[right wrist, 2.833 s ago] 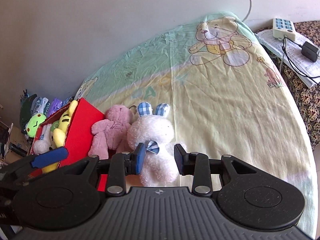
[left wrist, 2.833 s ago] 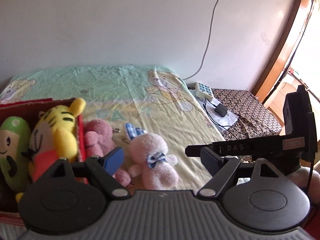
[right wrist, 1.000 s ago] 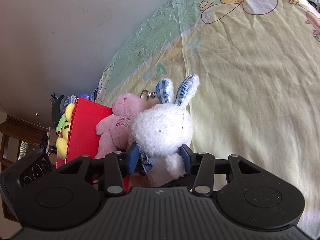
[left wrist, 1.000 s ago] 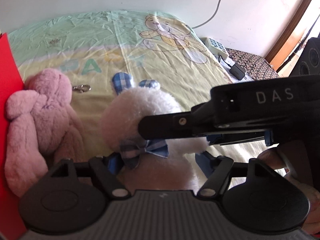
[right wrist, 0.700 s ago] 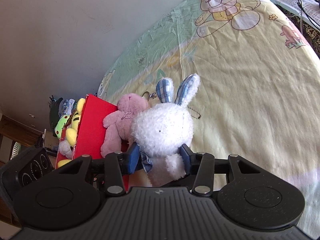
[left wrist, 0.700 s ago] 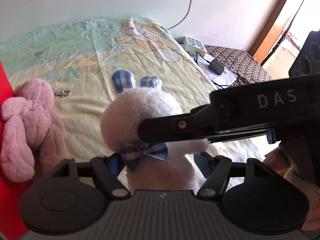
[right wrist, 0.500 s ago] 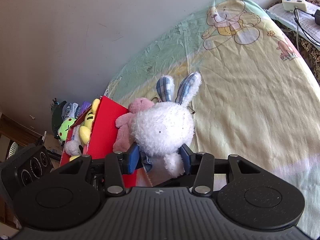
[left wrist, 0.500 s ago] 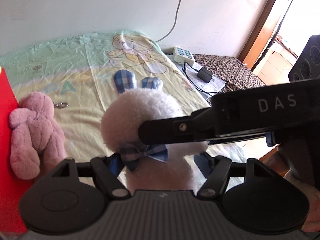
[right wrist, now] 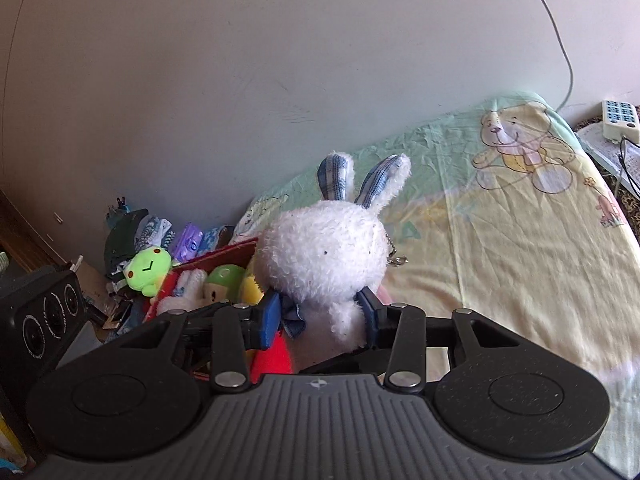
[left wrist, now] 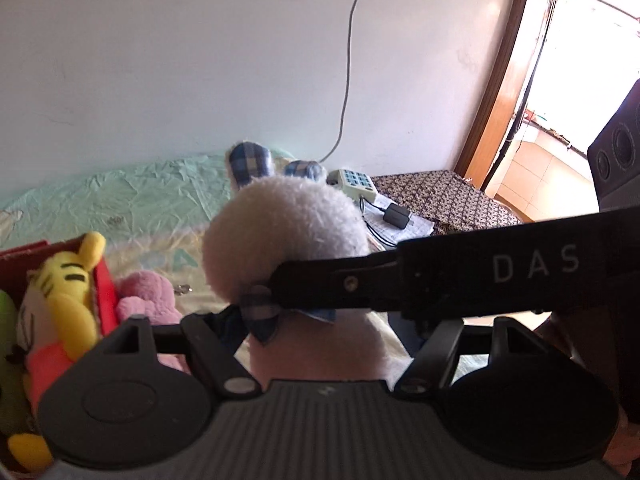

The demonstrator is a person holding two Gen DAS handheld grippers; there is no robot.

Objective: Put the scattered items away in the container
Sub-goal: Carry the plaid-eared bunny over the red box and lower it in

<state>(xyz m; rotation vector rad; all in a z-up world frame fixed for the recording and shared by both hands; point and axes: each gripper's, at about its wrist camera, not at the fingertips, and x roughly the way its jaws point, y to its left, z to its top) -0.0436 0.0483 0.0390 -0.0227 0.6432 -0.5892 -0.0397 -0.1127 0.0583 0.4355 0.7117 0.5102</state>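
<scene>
The white plush bunny is pinched at its neck between the blue-padded fingers of the right gripper and, in the left wrist view, its body is seen pressed between the fingers of the left gripper as well — both sets are closed on the toy. Half a second ago the bunny was held lower, with the bear-print bed sheet filling the view behind it; now it has been raised, and the plaid ears are set against the white wall. The red box has come back into the left wrist view, with the yellow tiger plush leaning inside it. In the right wrist view the box lies directly behind and below the bunny, and a green frog plush is seen at its far corner. The pink teddy is left on the bed, touching the outer wall of the box. A white power strip is seen beyond the bed's far end.
</scene>
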